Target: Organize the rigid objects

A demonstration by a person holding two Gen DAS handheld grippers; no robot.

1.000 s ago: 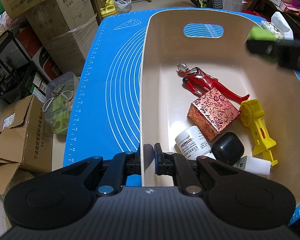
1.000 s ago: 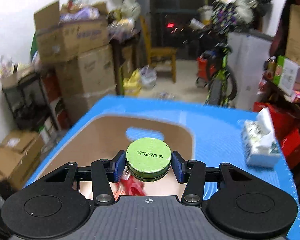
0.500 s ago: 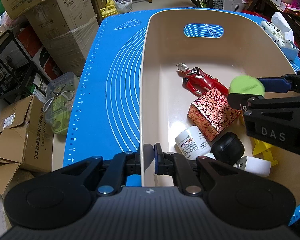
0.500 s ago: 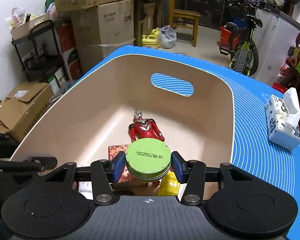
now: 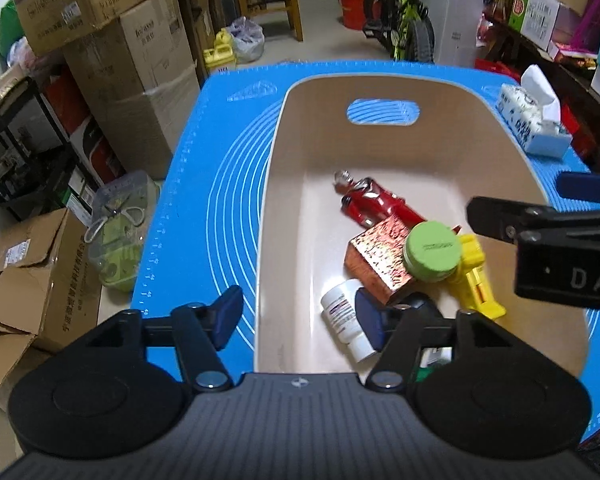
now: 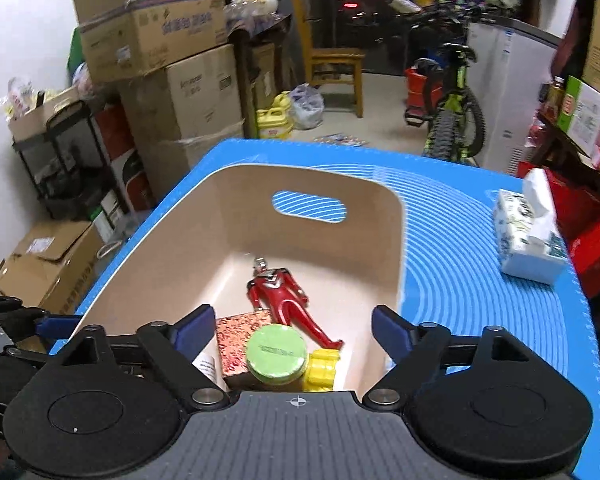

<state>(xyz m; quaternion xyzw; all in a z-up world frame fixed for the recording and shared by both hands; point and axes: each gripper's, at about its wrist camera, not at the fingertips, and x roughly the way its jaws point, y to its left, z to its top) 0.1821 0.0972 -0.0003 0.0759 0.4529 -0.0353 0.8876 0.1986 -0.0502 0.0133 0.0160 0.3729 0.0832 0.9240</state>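
Mat: blue, ruled with arcs, covers the table and gives the bin a flat bed; a tissue pack sits on it well apart from the bin, to the right.
Bin: beige, with a handle slot in the far wall; it is the collecting place, so every loose hard item lies inside it, crowded toward the near end.
Left gripper: fingers spread wide, holding nothing; one finger is outside the near-left wall and the other over the inside, so the wall runs between them untouched. Judged placed to steady the bin.
Right gripper: spread wide and empty, hanging over the near end of the bin directly above the tin; the spacing suggests a drop from above.
Figure: red, lying flat mid-bin, head toward the far wall.
Box: red patterned, tilted, propped among its neighbours rather than flat.
Yellow toy: lies right of the box, partly under the tin.
Bottle: white, on its side at the near end, beside a dark case that is mostly hidden by the left gripper's finger.
Tin: green, round, lid up, resting on the box edge and the yellow toy; it sits perched, so it may slide if the bin is jolted.
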